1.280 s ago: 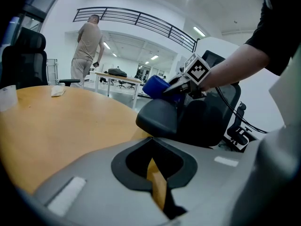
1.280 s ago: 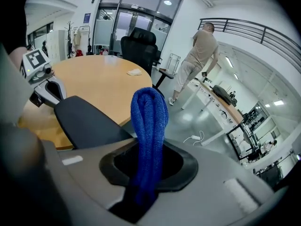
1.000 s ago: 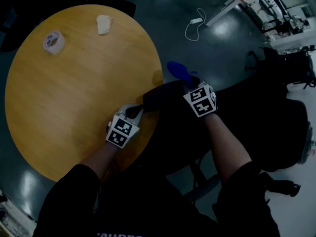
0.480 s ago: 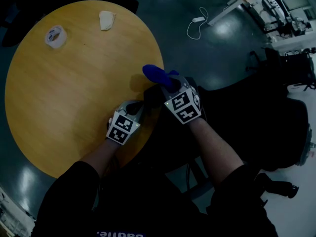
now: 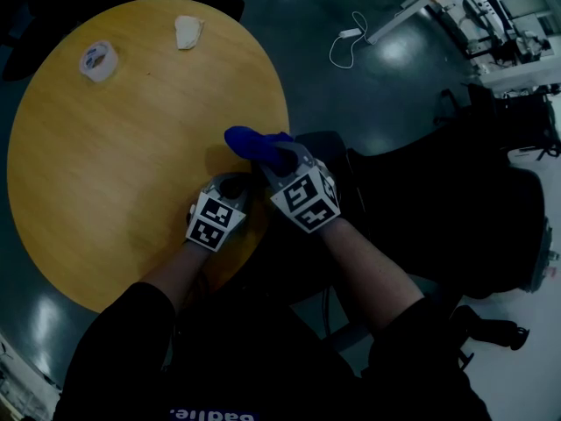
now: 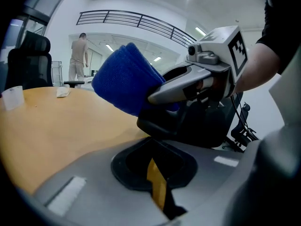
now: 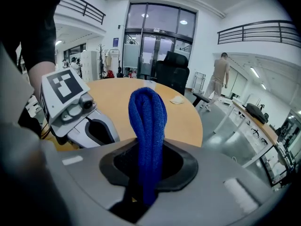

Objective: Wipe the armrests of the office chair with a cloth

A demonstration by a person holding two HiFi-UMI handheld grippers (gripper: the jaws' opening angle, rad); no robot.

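A folded blue cloth [image 5: 252,143] [image 6: 124,81] [image 7: 148,121] is pinched in my right gripper [image 5: 272,160] [image 7: 143,189], which is shut on it. The cloth sticks out over the edge of the round wooden table [image 5: 105,165]. Under it, in the left gripper view, lies the black armrest [image 6: 197,131] of the office chair [image 5: 438,209]. The cloth rests on the armrest's front end. My left gripper [image 5: 232,187] [image 6: 157,187] sits just left of the right one at the table edge. Its jaws are shut with nothing between them, only a sliver of table showing.
A roll of tape [image 5: 96,61] and a crumpled white wad [image 5: 188,32] lie at the table's far side. A white cable [image 5: 346,46] trails on the dark floor. Another black chair [image 7: 171,76] stands beyond the table. A person [image 7: 217,76] stands far off.
My right gripper has carried the blue cloth left along the armrest, toward the table and the left gripper. The left gripper has hardly moved.
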